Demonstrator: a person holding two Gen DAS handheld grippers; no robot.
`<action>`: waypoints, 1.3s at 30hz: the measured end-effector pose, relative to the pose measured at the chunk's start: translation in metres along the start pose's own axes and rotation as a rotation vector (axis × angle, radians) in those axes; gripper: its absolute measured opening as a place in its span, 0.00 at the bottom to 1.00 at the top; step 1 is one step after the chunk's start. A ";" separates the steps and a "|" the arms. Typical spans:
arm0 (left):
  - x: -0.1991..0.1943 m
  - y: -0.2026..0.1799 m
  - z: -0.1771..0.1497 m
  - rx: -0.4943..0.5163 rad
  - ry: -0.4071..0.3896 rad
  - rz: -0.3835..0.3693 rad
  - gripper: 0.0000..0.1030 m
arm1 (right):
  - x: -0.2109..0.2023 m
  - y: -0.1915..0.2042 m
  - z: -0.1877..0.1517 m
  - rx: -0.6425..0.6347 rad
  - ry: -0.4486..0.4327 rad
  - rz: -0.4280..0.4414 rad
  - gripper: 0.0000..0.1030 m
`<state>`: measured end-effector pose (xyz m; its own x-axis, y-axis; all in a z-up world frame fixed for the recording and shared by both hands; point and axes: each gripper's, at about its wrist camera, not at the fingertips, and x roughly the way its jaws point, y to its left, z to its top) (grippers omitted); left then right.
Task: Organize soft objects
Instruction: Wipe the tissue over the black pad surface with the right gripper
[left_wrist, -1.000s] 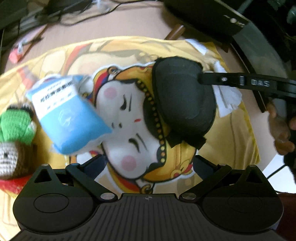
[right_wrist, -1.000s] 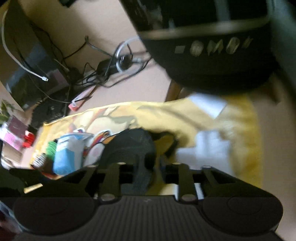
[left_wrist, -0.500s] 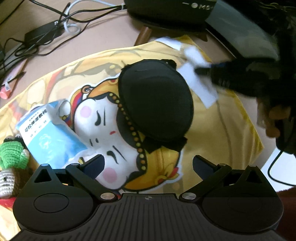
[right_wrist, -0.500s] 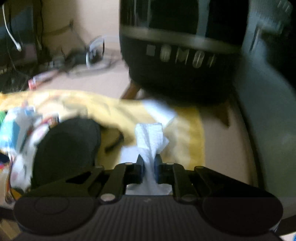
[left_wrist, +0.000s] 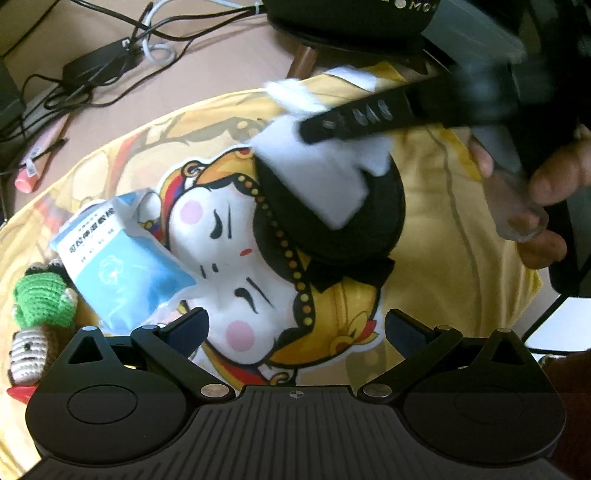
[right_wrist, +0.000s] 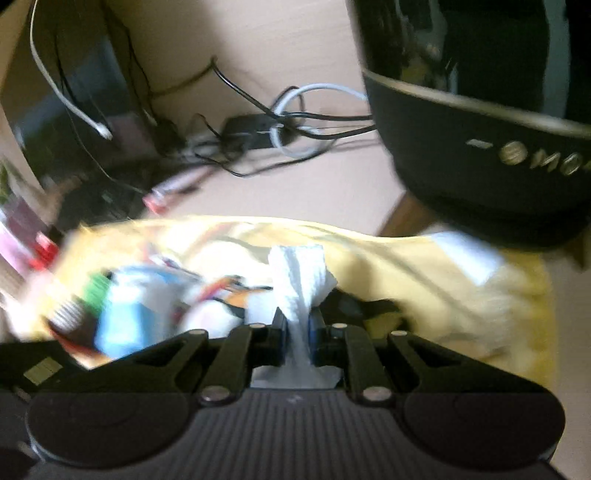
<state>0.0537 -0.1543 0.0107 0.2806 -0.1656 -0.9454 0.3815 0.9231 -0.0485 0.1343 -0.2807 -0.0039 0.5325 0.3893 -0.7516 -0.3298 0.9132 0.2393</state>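
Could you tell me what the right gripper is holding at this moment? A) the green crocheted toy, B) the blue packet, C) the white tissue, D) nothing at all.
C: in the right wrist view the right gripper has its fingers closed on the white tissue, while the blue packet and the green crocheted toy lie untouched on the yellow cloth.

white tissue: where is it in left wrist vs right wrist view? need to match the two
Left wrist: crumpled white paper tissue upper centre, hanging from the right gripper over the black padded eye mask.
Right wrist: same tissue at centre, pinched between the closed fingers, sticking up past them.
Shared landmark: blue-and-white soft packet, left of the tissue in both views, on the yellow printed cloth.
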 end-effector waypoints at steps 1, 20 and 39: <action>0.001 0.001 0.000 -0.004 0.001 0.002 1.00 | -0.002 -0.002 -0.003 -0.018 0.000 -0.045 0.12; 0.005 0.015 -0.012 -0.067 -0.021 -0.136 1.00 | -0.040 0.002 -0.068 0.020 0.171 0.120 0.13; 0.009 -0.004 0.015 -0.042 -0.158 -0.135 1.00 | -0.040 -0.035 -0.034 0.195 0.035 0.146 0.13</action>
<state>0.0680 -0.1645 0.0075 0.3653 -0.3385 -0.8672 0.3890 0.9018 -0.1881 0.0986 -0.3325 -0.0032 0.4613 0.5178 -0.7205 -0.2428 0.8547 0.4588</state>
